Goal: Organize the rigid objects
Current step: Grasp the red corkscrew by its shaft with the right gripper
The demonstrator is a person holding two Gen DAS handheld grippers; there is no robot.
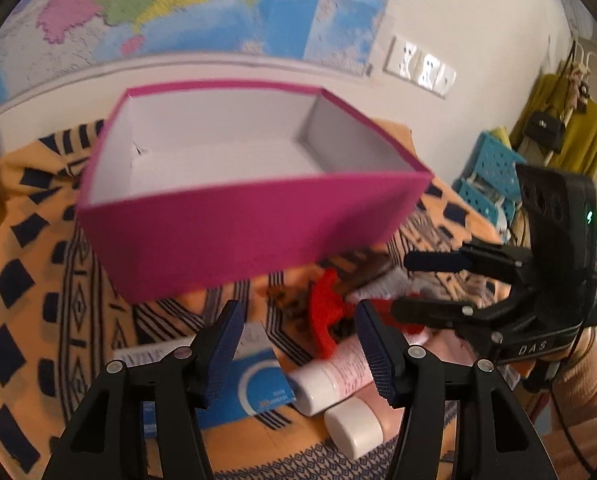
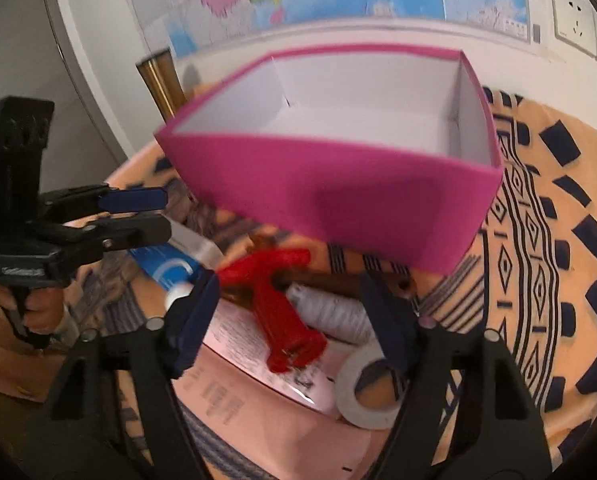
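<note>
An empty pink box point(image 1: 234, 224) with a white inside stands on the patterned orange cloth point(image 1: 38, 280); it also fills the middle of the right wrist view point(image 2: 338, 196). In front of it lies a pile: a red plastic tool point(image 2: 282, 312), a grey thread spool point(image 2: 334, 312), a white tape roll point(image 2: 362, 392), a blue carton point(image 1: 258, 388) and a white tube with a pink label point(image 1: 330, 376). My left gripper point(image 1: 298, 356) hovers open over the carton and tube. My right gripper point(image 2: 294, 320) is open above the red tool, with nothing pressed between its pads.
A white-capped bottle point(image 1: 354, 428) lies beside the tube. A pink printed carton point(image 2: 250, 392) sits under the pile, and a brown object point(image 2: 338, 280) lies by the box. A wall map point(image 1: 178, 4) hangs behind. Blue plastic crates point(image 1: 490, 176) stand at the right.
</note>
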